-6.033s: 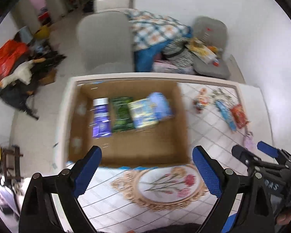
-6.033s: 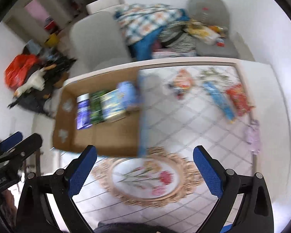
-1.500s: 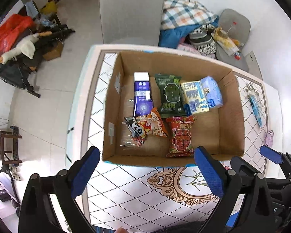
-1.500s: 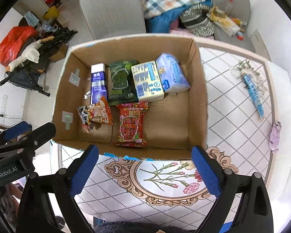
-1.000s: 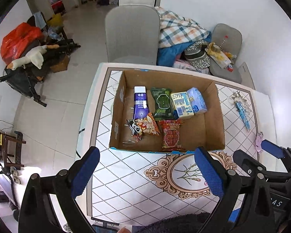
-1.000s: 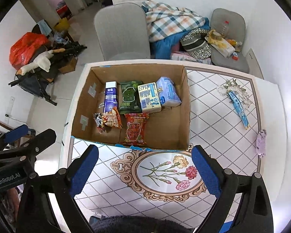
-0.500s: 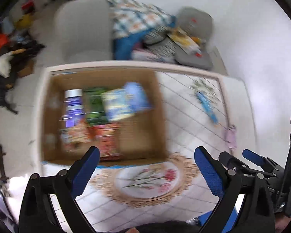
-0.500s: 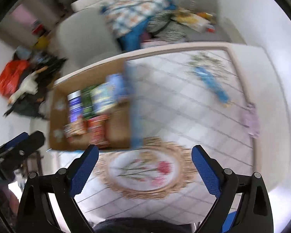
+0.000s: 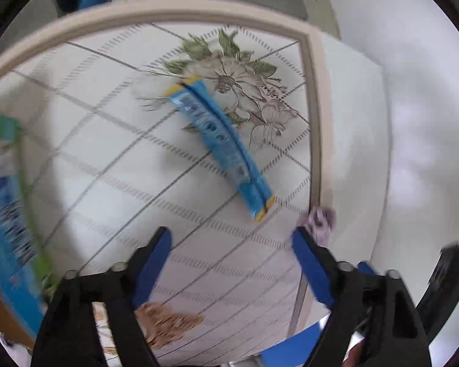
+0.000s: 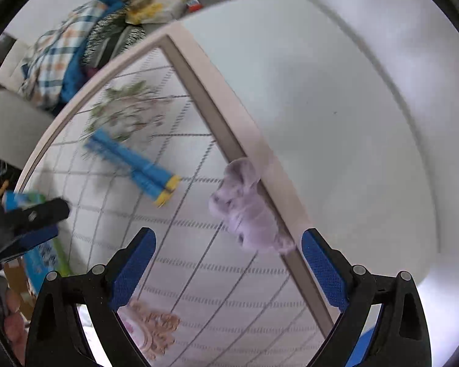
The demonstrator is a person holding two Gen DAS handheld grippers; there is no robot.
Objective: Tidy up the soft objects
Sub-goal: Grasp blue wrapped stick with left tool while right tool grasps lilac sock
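Observation:
A long blue snack packet (image 9: 220, 143) with yellow ends lies slantwise on the patterned tablecloth. My left gripper (image 9: 231, 238) hovers just short of its near end. Its jaws are closing, with nothing between the pads. A small purple plush toy (image 10: 244, 208) lies on the table's beige border (image 10: 217, 113), and shows in the left wrist view as the plush (image 9: 319, 221) beside the right finger. My right gripper (image 10: 228, 238) points down over the plush, its jaws wide and closing slightly. The pads stand clear of it. The same blue packet (image 10: 131, 162) lies to the left.
The cardboard box (image 9: 3, 315) with a blue and green pack sits blurred at the left edge. My left gripper's body (image 10: 30, 217) shows at the left of the right wrist view. Beyond the table are a chair and piled clothes (image 10: 55, 52). White floor (image 10: 336, 91) lies past the border.
Both views have swung away from the box, right and down, to the table's right end. The blue packet and the plush now loom close. The left jaws stand narrower.

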